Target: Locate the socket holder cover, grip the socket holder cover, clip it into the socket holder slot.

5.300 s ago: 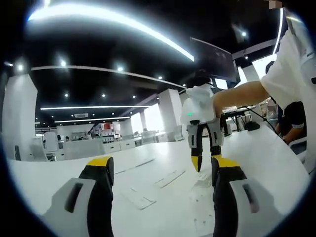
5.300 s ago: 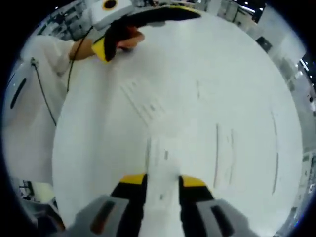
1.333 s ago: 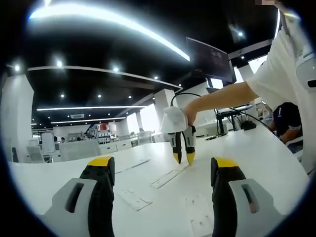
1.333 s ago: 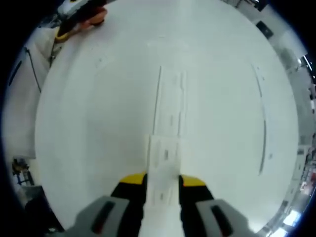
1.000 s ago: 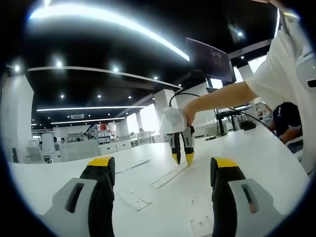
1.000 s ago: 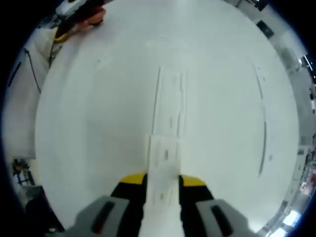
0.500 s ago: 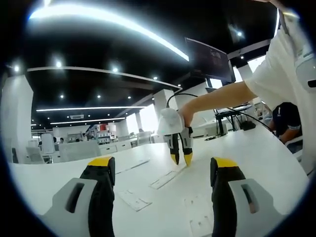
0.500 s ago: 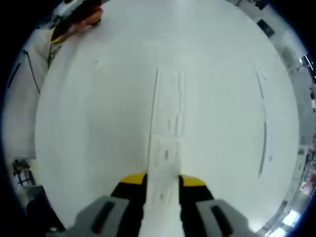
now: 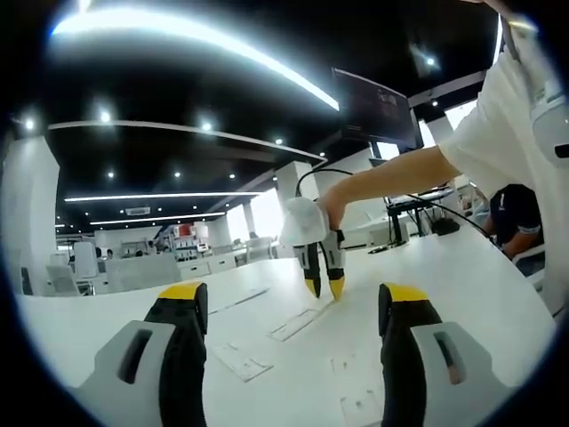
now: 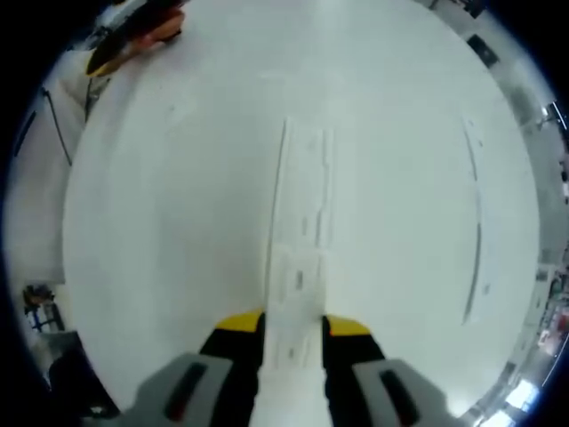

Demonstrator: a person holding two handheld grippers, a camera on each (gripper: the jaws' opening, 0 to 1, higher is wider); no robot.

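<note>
In the right gripper view my right gripper [image 10: 293, 326] is shut on the white socket holder cover [image 10: 296, 283], which sticks out forward between the yellow tips. The cover's far end overlaps the near end of the long white socket holder [image 10: 303, 182] lying flat on the white table. The left gripper view has that same right gripper [image 9: 324, 289] pointing down over the holder [image 9: 298, 323], held by a hand. My left gripper [image 9: 292, 295] hovers open above the table with nothing between its fingers.
A small flat white piece [image 9: 242, 360] and another [image 9: 359, 406] lie near the left gripper, and a thin strip [image 9: 249, 296] lies farther back. A second long strip [image 10: 476, 227] lies to the right. The person's arm [image 9: 400, 178] reaches in from the right.
Since 5.3 s ago the right gripper carried the cover away from the left gripper to the long holder. Over the last second it edged slightly along the holder; the left gripper stayed put.
</note>
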